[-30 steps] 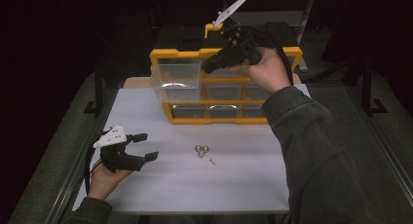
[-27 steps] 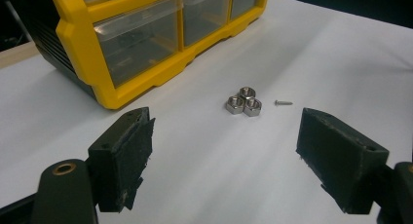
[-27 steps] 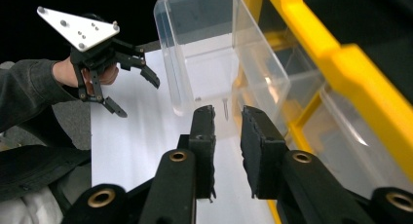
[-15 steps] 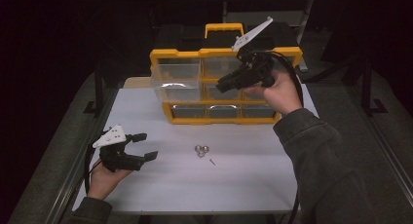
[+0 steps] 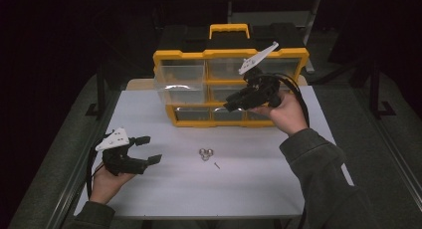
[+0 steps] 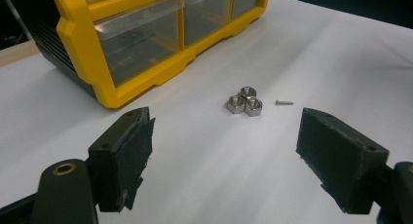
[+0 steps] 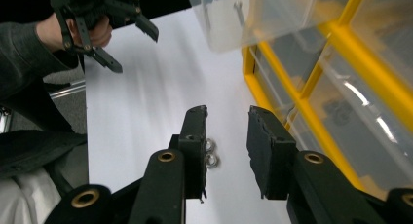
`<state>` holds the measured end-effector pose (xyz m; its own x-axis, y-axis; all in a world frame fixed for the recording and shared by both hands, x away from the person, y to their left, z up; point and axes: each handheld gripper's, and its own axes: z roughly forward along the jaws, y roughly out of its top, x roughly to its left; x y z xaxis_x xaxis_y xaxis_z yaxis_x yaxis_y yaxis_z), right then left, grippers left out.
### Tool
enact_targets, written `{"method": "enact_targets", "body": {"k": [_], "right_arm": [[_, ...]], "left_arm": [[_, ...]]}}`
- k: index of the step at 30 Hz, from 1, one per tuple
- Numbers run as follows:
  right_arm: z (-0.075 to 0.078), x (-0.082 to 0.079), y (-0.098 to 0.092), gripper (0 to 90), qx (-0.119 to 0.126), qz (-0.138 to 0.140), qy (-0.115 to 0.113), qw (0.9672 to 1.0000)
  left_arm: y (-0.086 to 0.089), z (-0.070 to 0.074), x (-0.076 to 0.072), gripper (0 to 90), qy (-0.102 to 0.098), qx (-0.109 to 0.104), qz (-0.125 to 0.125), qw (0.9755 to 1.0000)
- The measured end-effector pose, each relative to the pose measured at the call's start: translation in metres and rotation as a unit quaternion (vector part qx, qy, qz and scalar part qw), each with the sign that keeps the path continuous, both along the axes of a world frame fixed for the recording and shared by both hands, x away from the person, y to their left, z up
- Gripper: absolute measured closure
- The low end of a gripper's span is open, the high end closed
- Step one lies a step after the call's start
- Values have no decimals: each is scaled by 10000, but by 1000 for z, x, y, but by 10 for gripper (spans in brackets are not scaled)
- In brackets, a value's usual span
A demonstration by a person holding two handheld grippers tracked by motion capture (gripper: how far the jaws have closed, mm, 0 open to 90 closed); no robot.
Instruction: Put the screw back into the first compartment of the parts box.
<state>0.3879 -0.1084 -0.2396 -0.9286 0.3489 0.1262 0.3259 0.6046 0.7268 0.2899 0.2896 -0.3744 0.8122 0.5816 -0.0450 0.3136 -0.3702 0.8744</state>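
No legible text, label or number anywhere.

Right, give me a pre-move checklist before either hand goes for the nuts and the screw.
1. Left tongs open, nothing between them: ok.
2. Right tongs empty, a gap between the pads; jaws have just been opening: ok.
3. Three nuts clustered on the table, apart from both tongs: ok.
4. Small screw lying loose beside the nuts: ok.
5. Upper-left drawer of the yellow organizer pulled out: ok.
6. Whether right tongs clear the organizer front: cannot tell.
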Motion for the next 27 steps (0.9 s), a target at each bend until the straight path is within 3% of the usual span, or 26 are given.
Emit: {"method": "enact_targets", "body": {"k": [2,5,13,21,24,27], "right_arm": [[-7,0,-2,660,-54,24,-129,9999],[-15,-3,-4,657,1,-22,-3,10000],[-31,-4,-7,654,-71,44,-31,10000],[-53,-10,-2,644,-125,0,159,9998],[-60,-8,-1,643,-89,98,68,9999],[-63,-10,0,643,-101,62,118,9999]], "left_arm": [[0,0,0,206,-23,5,-5,10000],[0,0,0,206,-1,8,3,10000],[-1,0,0,206,-7,13,6,10000],[0,0,0,206,2,4,0,10000],[-1,0,0,206,4,-2,1,10000],[-1,0,-1,206,23,-22,19,10000]]}}
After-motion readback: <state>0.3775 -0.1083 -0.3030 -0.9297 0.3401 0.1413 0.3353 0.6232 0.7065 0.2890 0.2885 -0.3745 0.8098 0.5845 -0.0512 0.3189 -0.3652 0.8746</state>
